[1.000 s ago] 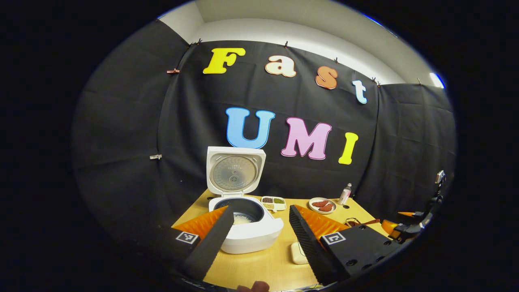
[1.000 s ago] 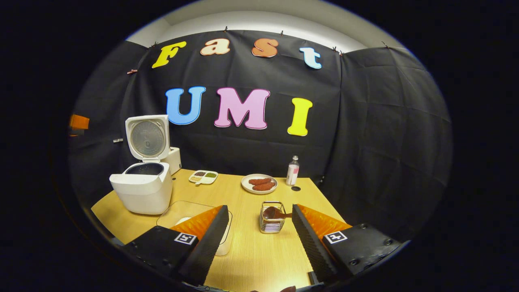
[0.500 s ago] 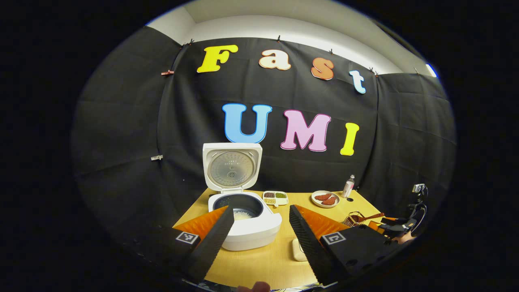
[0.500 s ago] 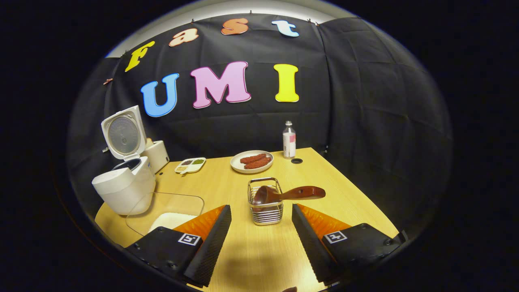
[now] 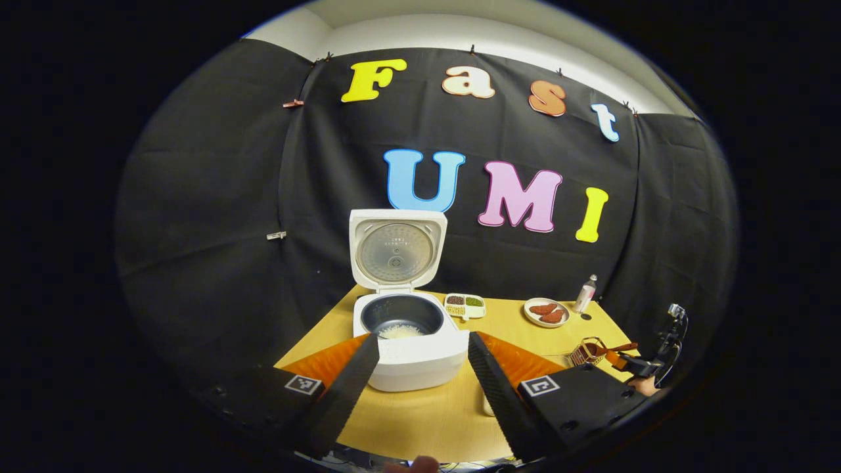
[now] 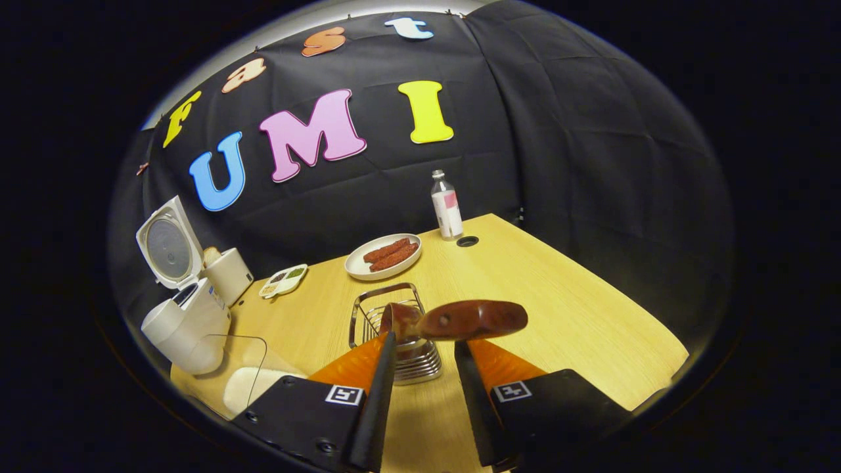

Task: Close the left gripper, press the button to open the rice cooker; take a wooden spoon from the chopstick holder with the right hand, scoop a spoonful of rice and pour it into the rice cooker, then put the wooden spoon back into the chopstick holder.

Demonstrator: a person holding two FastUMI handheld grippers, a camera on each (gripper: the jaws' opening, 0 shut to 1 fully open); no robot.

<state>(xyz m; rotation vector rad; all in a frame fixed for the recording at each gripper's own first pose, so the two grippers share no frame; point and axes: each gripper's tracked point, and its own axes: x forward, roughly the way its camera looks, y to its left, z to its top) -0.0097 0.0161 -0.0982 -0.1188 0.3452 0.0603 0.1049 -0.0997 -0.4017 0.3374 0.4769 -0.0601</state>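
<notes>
In the right gripper view, the right gripper sits low over the light wooden table, its two fingers drawn fairly near each other. The dark reddish-brown wooden spoon lies crosswise just above and between the fingertips, handle end pointing to the gripper's right; whether the fingers press on it cannot be told. Directly ahead of the fingertips stands the shiny wire chopstick holder, with the spoon's bowl resting inside it. To the gripper's near left is a clear rectangular container of white rice. Farther left stands the white rice cooker, lid raised upright. Beyond the holder lie a small white divided dish of grains, a white plate of reddish-brown sausages and, farthest, a small clear bottle with a pink label near the table's back edge.

In the left gripper view, the left gripper hangs with its fingers spread wide, holding nothing. The rice cooker stands straight ahead between the fingertips, a little white rice in its dark inner pot. Far off to this gripper's right, the other gripper reaches the chopstick holder.
</notes>
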